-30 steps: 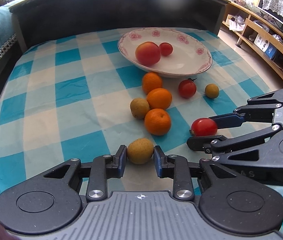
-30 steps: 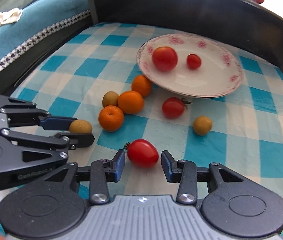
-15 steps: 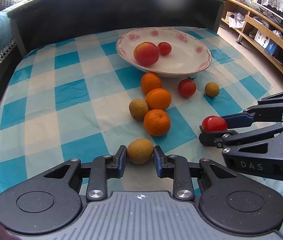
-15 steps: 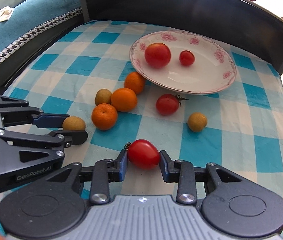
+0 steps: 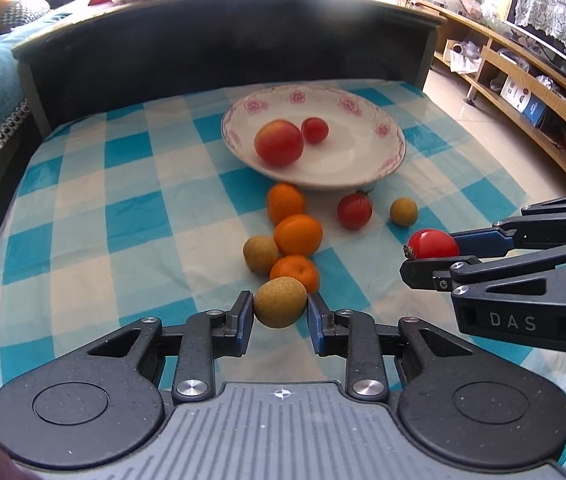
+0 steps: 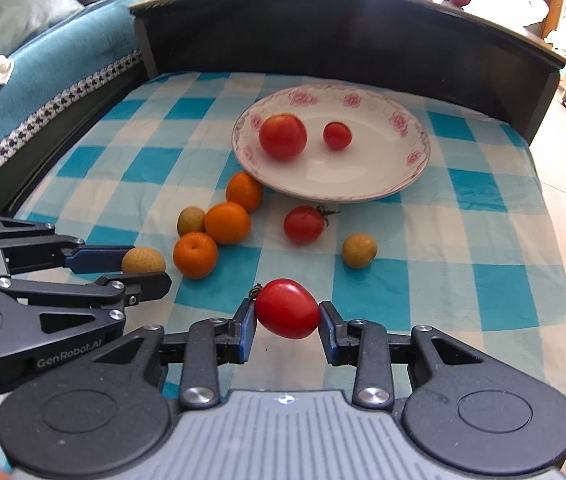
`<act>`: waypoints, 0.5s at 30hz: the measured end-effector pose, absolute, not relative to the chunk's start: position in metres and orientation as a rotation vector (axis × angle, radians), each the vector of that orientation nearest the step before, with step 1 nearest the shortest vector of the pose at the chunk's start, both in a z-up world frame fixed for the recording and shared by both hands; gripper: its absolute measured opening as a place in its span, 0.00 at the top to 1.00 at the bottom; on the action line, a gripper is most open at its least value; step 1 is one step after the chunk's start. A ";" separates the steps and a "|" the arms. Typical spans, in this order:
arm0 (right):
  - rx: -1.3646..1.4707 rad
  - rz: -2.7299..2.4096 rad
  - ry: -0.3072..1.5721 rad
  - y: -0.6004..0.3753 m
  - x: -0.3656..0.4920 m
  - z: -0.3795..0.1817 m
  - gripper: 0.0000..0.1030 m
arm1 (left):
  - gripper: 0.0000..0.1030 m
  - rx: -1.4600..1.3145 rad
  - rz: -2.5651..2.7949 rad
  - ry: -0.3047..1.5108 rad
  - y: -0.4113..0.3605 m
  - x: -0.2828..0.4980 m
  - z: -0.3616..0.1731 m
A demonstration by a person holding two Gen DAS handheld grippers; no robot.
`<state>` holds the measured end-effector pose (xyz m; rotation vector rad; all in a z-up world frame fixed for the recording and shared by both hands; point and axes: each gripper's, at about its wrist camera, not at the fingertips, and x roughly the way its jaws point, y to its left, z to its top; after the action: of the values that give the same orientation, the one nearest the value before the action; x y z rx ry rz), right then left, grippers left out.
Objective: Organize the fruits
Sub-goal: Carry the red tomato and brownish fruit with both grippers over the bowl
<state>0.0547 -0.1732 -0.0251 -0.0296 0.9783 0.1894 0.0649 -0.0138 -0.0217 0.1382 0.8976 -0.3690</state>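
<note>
Left gripper (image 5: 280, 316): its two blue-padded fingers pinch a small brown fruit (image 5: 280, 307) from either side, holding it above the checked cloth (image 5: 131, 216). In the right wrist view this gripper enters from the left edge, the same brown fruit (image 6: 143, 261) between its fingers.

Right gripper (image 6: 287, 318): its fingers are closed on a red tomato (image 6: 287, 309), the stem end turned toward the left finger. In the left wrist view it enters from the right edge with the tomato (image 5: 433, 244) clamped at its tip.

Just beyond the left gripper, three oranges (image 5: 298, 234) lie in a loose row on the cloth, with a second brown fruit (image 5: 260, 254) touching the left side of the middle one. To their right lie a stemmed tomato (image 5: 355, 210) and, near it, a third brown fruit (image 5: 403, 211).

Farther back stands a white plate (image 5: 379, 160) with a pink flower rim, holding a large red fruit (image 5: 279, 148) and a small tomato (image 5: 315, 130) side by side. The farthest orange sits against the plate's near edge.

A dark board (image 5: 243, 48) rises behind the cloth.
</note>
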 end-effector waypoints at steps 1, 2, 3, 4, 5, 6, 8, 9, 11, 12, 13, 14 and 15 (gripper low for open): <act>-0.027 0.186 0.973 -0.174 0.056 -0.023 0.65 | 0.65 0.136 -0.370 0.893 -0.015 0.067 -0.020; -0.024 0.183 0.968 -0.174 0.057 -0.022 0.65 | 0.65 0.134 -0.372 0.888 -0.017 0.068 -0.018; -0.019 0.181 0.964 -0.175 0.058 -0.020 0.65 | 0.65 0.134 -0.374 0.883 -0.018 0.070 -0.016; -0.014 0.178 0.960 -0.175 0.059 -0.019 0.65 | 0.65 0.133 -0.376 0.878 -0.020 0.072 -0.015; -0.009 0.176 0.958 -0.175 0.060 -0.018 0.65 | 0.65 0.133 -0.378 0.874 -0.021 0.075 -0.013; -0.006 0.172 0.957 -0.176 0.062 -0.017 0.65 | 0.65 0.132 -0.380 0.870 -0.023 0.078 -0.012; -0.001 0.163 0.956 -0.177 0.065 -0.015 0.65 | 0.65 0.125 -0.383 0.863 -0.025 0.083 -0.009; 0.003 0.159 0.955 -0.178 0.067 -0.014 0.65 | 0.65 0.120 -0.385 0.862 -0.027 0.087 -0.008; 0.011 0.151 0.949 -0.181 0.072 -0.012 0.65 | 0.65 0.110 -0.388 0.862 -0.028 0.093 -0.006; 0.013 0.148 0.946 -0.182 0.074 -0.010 0.65 | 0.65 0.108 -0.388 0.860 -0.029 0.096 -0.006; 0.014 0.145 0.942 -0.182 0.077 -0.009 0.65 | 0.65 0.106 -0.389 0.859 -0.030 0.099 -0.005; 0.018 0.143 0.938 -0.184 0.080 -0.007 0.65 | 0.65 0.104 -0.390 0.858 -0.031 0.102 -0.004; 0.023 0.142 0.936 -0.185 0.082 -0.006 0.65 | 0.65 0.100 -0.390 0.858 -0.033 0.105 -0.004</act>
<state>0.0824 -0.1847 -0.0060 0.0234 0.9361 0.1416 0.1053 -0.0326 -0.0036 0.0998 0.8577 -0.3904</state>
